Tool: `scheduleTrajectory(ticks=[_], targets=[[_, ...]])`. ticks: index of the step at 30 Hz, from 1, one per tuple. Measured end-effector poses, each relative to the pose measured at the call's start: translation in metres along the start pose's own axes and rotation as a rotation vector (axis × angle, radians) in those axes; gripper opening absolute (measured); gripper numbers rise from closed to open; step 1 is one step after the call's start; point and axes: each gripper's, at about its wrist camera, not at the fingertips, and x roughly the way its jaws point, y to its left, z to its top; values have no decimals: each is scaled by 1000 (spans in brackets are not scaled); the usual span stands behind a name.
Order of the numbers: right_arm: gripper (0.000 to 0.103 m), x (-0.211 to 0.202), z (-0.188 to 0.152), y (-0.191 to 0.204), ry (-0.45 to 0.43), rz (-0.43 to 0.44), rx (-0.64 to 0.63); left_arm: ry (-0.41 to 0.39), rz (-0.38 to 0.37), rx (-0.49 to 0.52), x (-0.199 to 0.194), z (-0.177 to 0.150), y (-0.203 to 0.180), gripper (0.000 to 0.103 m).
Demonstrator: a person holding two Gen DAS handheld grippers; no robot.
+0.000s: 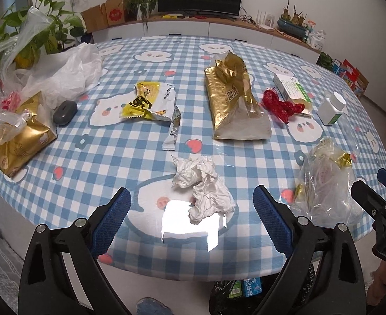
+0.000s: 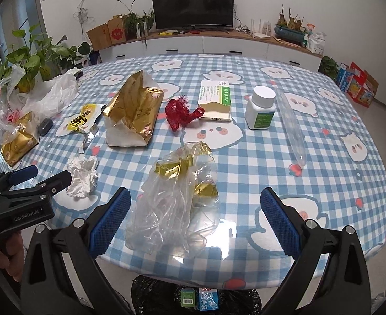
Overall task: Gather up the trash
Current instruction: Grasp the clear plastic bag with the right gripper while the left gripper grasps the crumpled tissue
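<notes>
A: Where do we stand? Our left gripper (image 1: 191, 210) has its jaws spread wide and nothing between the pads; the crumpled white tissue (image 1: 202, 187) lies on the table (image 1: 245, 231) near the front edge, just ahead of the fingertips and a little toward the right-hand pad.

B: And its long axis?

A: It runs from the far left down to the near right, slanting across the gap, so we judge we should close across its narrow middle. Our right gripper (image 2: 195, 211) is equally spread and empty, facing the clear plastic bag (image 2: 174, 204) with gold foil scraps, also by the front edge.

B: So each hand has the nearer piece. Where does it go?

A: Into the black bin bag (image 2: 156, 296) under the front edge, we'd guess; a milk carton (image 2: 207, 302) there reads "纯牛奶".

B: Any other writing?

A: "GenRobot.AI" on the left gripper's body in the right view. The boxes' print is too small to read.
</notes>
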Motion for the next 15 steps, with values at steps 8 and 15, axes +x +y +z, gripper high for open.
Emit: scheduleTrajectory(ticks=[8,15], targets=[[89,29,15,2,48,19,-2,49,17,24,29,11,-4,85],[80,56,15,6,122,41,-1,83,24,50,46,13,-10,76]])
